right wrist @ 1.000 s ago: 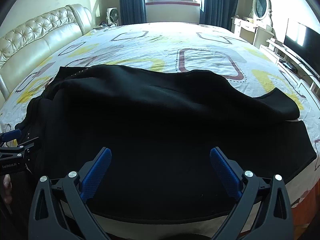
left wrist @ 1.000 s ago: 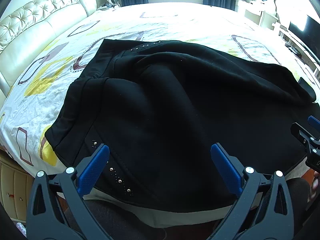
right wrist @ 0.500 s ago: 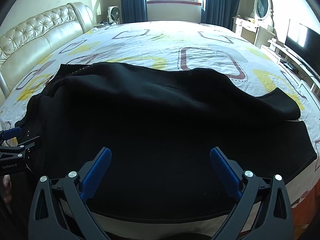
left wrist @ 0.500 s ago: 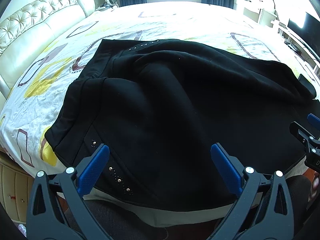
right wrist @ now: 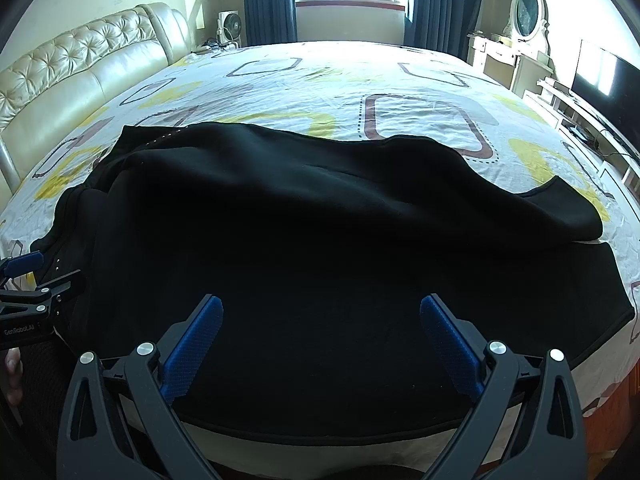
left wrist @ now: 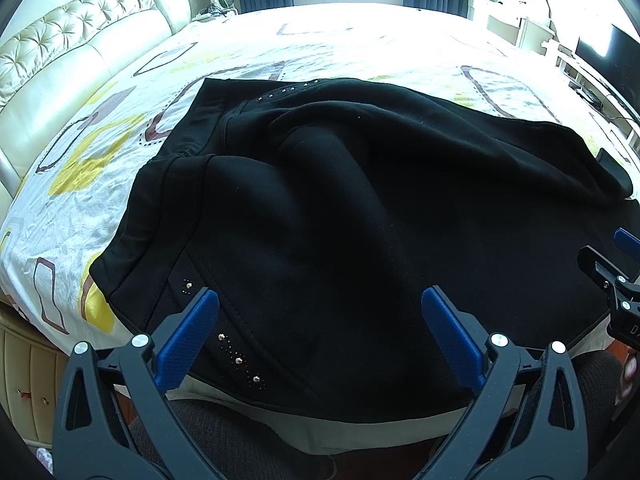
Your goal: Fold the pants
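Because the black pants (left wrist: pixel 340 208) lie spread lengthwise across the bed (right wrist: pixel 360 72) awaiting a fold, the left tool (left wrist: pixel 320 328) and right tool (right wrist: pixel 322 332) hover above the near edge, fingers apart, gripping nothing.

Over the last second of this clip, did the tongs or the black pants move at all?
Barely. The left tongs and right tongs hang open above the near edge of the black pants, as before; each view shifts only slightly. Nothing was gripped or released. The pants lie spread on the patterned bedsheet in the same folds.
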Demonstrator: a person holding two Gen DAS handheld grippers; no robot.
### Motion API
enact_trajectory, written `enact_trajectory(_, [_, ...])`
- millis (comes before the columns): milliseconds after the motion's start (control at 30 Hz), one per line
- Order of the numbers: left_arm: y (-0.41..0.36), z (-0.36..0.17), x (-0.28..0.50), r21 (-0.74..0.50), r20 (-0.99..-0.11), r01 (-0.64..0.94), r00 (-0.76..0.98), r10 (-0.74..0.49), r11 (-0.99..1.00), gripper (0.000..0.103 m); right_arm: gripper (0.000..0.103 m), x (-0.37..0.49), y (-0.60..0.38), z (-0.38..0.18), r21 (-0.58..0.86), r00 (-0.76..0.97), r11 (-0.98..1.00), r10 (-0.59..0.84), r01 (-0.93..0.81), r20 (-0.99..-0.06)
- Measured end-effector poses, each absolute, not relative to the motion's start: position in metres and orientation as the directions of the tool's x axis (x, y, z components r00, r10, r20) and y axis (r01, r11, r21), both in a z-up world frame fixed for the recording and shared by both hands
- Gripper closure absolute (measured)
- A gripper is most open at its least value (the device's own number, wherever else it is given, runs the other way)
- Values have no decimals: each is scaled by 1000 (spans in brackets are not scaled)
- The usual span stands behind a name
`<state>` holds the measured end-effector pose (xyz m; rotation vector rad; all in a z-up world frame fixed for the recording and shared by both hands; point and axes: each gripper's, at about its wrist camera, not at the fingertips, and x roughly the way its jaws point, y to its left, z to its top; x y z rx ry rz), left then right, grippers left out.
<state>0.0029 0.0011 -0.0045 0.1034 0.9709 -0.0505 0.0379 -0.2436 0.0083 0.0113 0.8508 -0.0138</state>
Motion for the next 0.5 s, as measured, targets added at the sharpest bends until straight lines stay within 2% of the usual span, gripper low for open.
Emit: enact_trajectory(500, [0,-5,2,65,-826,92,563,2,994,2,4,39,-241,8,5,656,1000,-3,10,-755])
